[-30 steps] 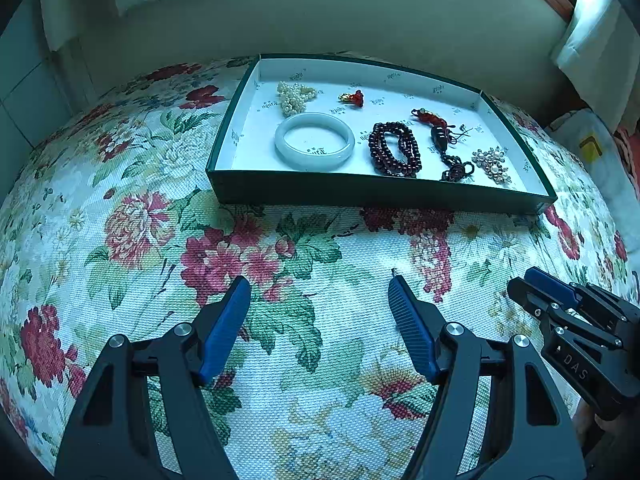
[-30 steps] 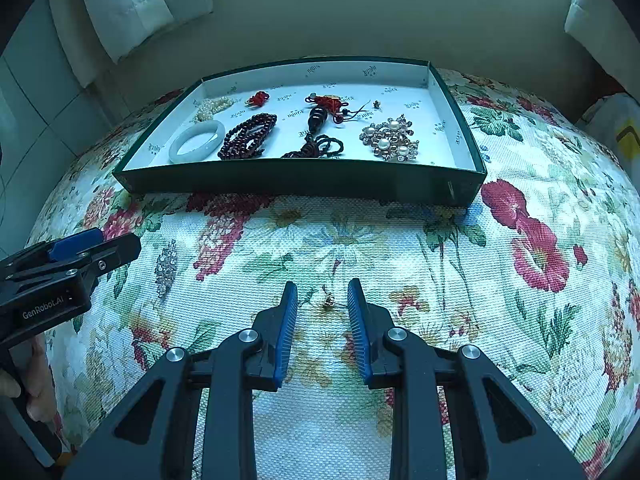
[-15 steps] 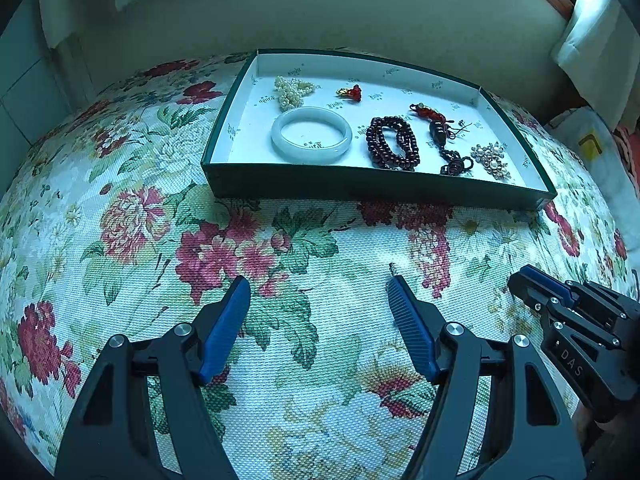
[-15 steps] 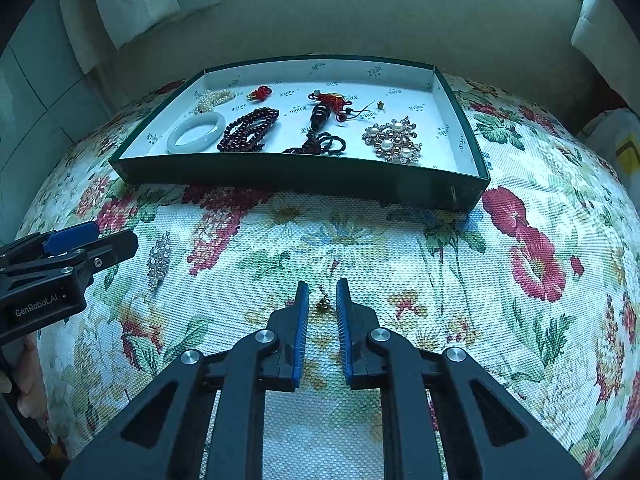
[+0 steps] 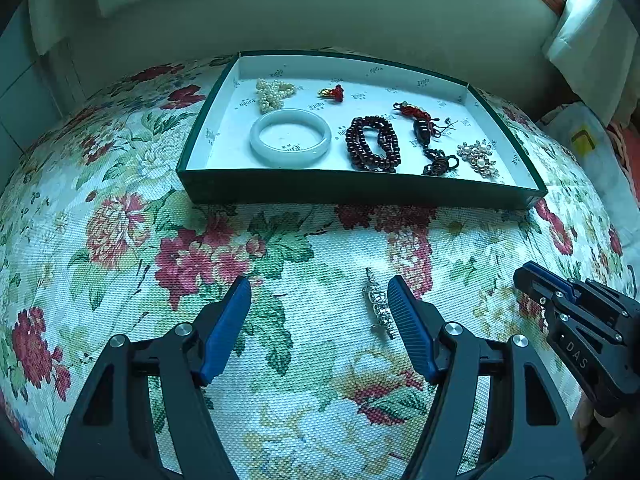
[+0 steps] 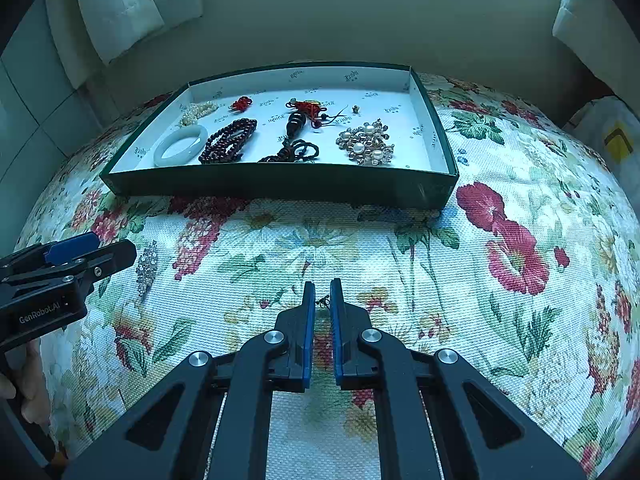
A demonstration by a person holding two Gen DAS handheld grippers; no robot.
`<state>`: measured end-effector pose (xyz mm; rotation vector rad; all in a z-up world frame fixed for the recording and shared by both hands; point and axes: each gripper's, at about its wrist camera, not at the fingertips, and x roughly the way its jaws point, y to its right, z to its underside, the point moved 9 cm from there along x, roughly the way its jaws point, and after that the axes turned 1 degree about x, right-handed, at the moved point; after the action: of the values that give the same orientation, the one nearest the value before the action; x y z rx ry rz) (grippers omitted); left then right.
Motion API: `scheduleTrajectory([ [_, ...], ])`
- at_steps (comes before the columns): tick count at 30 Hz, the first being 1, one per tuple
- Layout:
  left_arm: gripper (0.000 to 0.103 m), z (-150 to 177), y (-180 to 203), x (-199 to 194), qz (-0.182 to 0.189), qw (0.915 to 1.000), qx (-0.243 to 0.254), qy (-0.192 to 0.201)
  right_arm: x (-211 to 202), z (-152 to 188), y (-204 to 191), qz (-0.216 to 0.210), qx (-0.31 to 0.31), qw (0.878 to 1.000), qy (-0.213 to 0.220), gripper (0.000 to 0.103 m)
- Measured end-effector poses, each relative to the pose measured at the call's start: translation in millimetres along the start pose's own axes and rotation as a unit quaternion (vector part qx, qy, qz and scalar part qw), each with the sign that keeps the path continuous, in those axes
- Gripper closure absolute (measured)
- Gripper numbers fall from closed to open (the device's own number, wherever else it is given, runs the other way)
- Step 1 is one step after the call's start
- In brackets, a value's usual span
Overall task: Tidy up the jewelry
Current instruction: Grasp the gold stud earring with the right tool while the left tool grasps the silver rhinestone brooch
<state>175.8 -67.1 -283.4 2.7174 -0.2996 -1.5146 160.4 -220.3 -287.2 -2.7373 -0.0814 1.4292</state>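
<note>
Tray (image 6: 280, 190) upper centre holds most pieces | my right hand-held gripper (image 6: 322, 300) pinched onto a tiny charm (image 6: 322, 301), probably an earring | left hand-held gripper (image 5: 320, 320) wide, empty | silver brooch (image 5: 378, 308) beside it remains.

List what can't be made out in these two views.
- Right view: the tiny trinket between the right gripper's fingertips, too small to identify.
- Left view: the silver brooch's lower end, hidden by a left gripper finger.
- Both views: writing printed inside the tray, too small.
</note>
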Motion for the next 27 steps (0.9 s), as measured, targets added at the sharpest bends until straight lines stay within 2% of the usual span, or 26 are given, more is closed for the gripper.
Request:
scheduleTrajectory([
  [4, 0.035, -0.4, 7.7, 4.2, 0.003, 1.0, 0.007, -0.002, 0.3, 1.4, 0.4, -0.002, 0.002, 1.0, -0.001, 0.096],
  [6, 0.043, 1.3, 11.8, 7.4, 0.006, 0.9999, 0.012, -0.008, 0.6, 2.1, 0.6, -0.003, 0.003, 1.0, -0.001, 0.096],
  [14, 0.057, 6.7, 19.2, 12.1, 0.007, 0.9994, 0.032, -0.012, 0.4, 2.6, 0.7, -0.006, 0.007, 1.0, -0.002, 0.096],
  [18, 0.077, 7.1, 21.7, 11.4, 0.014, 0.999, 0.041, -0.013, 1.0, 2.9, 1.4, -0.007, 0.01, 1.0, -0.004, 0.096],
  [22, 0.088, 8.6, 22.9, 10.7, 0.008, 0.9984, 0.054, -0.01, 0.7, 2.7, 0.7, -0.008, 0.011, 1.0, -0.003, 0.096],
  [27, 0.092, 8.6, 22.4, 10.7, 0.012, 0.9985, 0.052, -0.012, 0.8, 3.2, 0.5, -0.009, 0.011, 1.0, -0.004, 0.096],
])
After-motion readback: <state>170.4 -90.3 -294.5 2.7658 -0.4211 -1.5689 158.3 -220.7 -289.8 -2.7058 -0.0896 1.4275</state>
